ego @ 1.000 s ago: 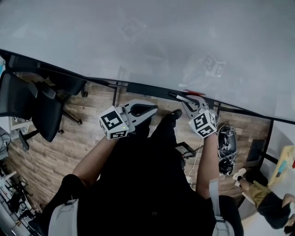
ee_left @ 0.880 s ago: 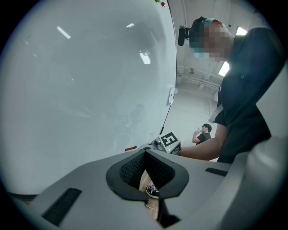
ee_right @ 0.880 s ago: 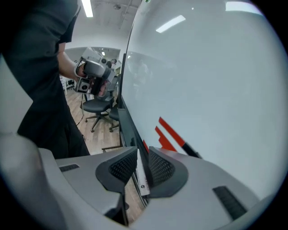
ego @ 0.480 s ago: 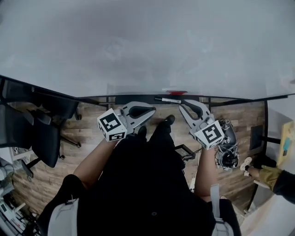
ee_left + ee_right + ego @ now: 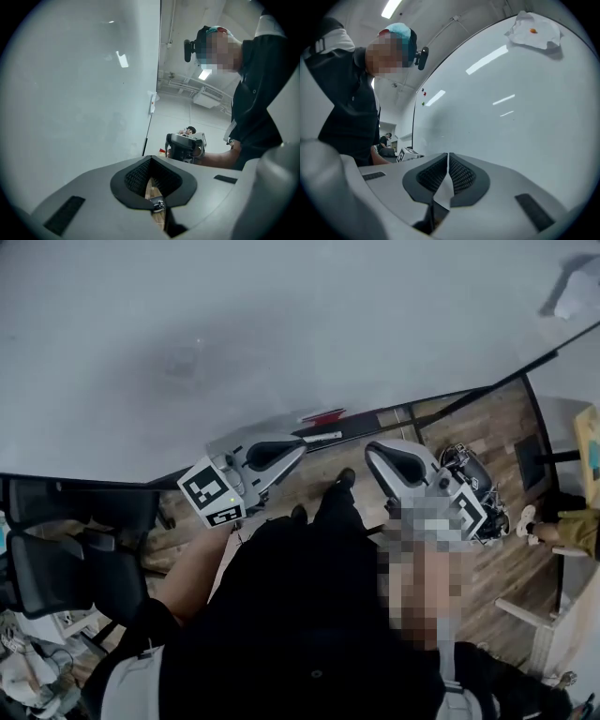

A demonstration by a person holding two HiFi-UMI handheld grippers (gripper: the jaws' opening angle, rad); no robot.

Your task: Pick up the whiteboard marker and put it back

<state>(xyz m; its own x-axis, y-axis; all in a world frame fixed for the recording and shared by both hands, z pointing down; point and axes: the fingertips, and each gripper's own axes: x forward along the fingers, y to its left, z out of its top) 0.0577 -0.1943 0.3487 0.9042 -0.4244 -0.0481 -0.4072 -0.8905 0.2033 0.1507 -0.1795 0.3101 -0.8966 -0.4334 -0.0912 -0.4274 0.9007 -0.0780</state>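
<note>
head view. item one: the whiteboard (image 5: 234, 334) is filling the upper frame, with its dark ledge (image 5: 370, 420) slanting along its bottom edge.

item two: the whiteboard marker (image 5: 319, 438), white and slender, is lying along that ledge at the whiteboard's foot. a red item (image 5: 323, 415) is sitting just above it against the board's lower edge.

item three: the left gripper (image 5: 302, 448) is hovering just in front of the whiteboard's ledge, its tip near the marker. whether the two are touching cannot be told.

item four: the right gripper (image 5: 369, 452) is hanging in front of the same ledge, further toward the whiteboard's right end and apart from the marker.

item five: a black office chair (image 5: 66, 568) is standing on the wood floor (image 5: 478, 423) below the whiteboard's left end.

left gripper view. the jaws are meeting tip to tip and holding nothing. only floor is showing through the loop behind the pads. the whiteboard is taking up the left half of the view.

right gripper view. the jaws are pressing together to a thin slit, with nothing between them. the whiteboard is spreading across the right of the view, and a crumpled sheet (image 5: 534, 29) is sticking high up on it.
</note>
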